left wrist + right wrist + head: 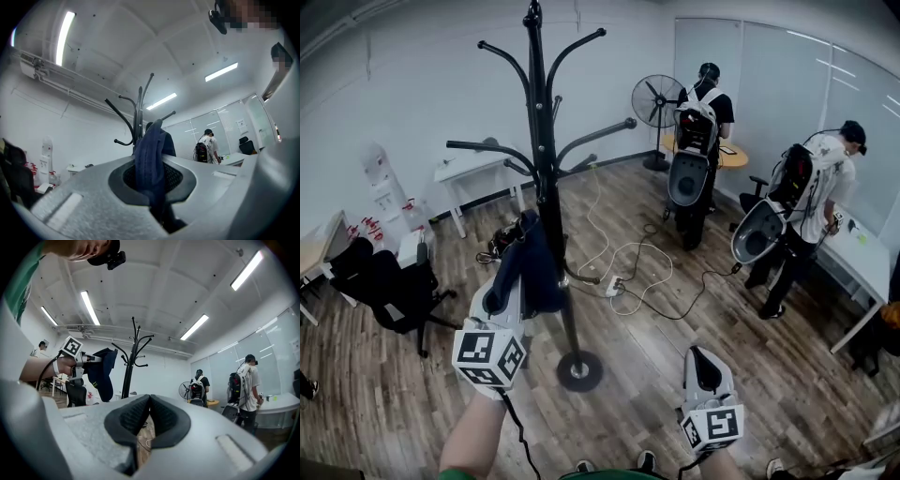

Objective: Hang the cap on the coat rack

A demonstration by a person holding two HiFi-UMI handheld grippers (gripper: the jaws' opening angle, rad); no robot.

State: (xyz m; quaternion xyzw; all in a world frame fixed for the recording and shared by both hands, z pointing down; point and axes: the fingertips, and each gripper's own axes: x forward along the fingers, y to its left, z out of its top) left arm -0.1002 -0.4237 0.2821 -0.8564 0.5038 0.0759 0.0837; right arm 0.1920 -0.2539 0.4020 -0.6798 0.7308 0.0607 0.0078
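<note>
The left gripper [511, 291] has its jaws pressed together on the cap [542, 272], pinching a fold of dark blue cloth. In the head view the cap covers this gripper's fingertips, and it also overlaps the pole of the coat rack [546, 169], so contact between cloth and pole cannot be judged there. The rack's top is cut off at that view's upper edge. In the left gripper view the cap hides the lower pole, and the cloth's bottom end sinks into the dark gap between the pads. Which part is brim and which is crown cannot be made out in any view.

The right gripper [701, 361] has its jaws together with nothing between them.

The cap sits at the tips of the left gripper, between them and the rack just beyond. From the right gripper it lies ahead, to the left and higher, well apart. The right gripper view shows a gap between cap and pole, and the cap is on no hook.

The cap's long axis runs up and down. In the left gripper view it shows as a narrow upright fold in the pads, and in the right gripper view it hangs down from the left gripper's tips.
</note>
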